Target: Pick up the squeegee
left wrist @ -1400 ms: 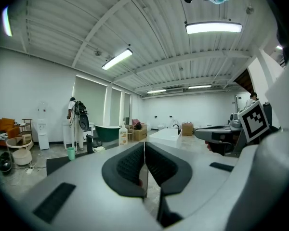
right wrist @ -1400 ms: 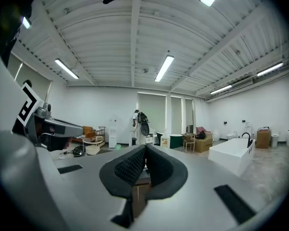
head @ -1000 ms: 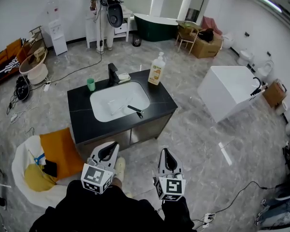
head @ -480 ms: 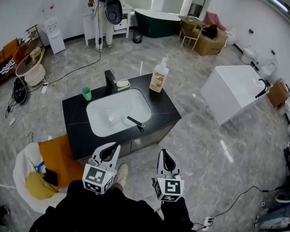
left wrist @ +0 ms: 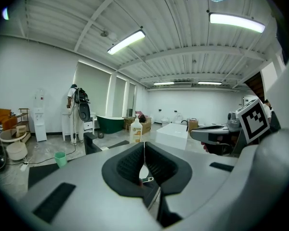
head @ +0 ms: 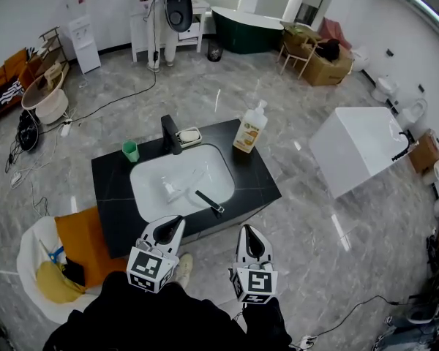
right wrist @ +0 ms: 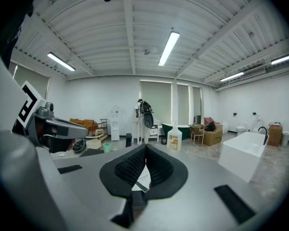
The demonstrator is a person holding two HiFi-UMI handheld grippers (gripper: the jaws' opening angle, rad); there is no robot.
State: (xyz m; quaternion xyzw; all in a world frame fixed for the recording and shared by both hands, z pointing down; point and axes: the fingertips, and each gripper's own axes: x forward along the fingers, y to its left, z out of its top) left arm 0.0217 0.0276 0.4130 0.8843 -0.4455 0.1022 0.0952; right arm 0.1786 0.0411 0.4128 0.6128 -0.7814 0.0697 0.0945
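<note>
Approach step: squeegee (head: 208,202) lies at the front-right rim of the sink (head: 152,190). Left gripper (head: 177,219) and right gripper (head: 246,229) are both closed and empty, short of the vanity. Next I'd open the right and reach down.

No legible text, bottle label (head: 249,134) (too blurred)

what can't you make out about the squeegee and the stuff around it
- Squeegee: head view, too small to tell its blade from its handle.
- Same squeegee: both gripper views, almost wholly hidden behind the shut jaws.
- Bottle label: every view, print too small to read.
- Things in the basin: head view, pale on white, too small to name.
</note>
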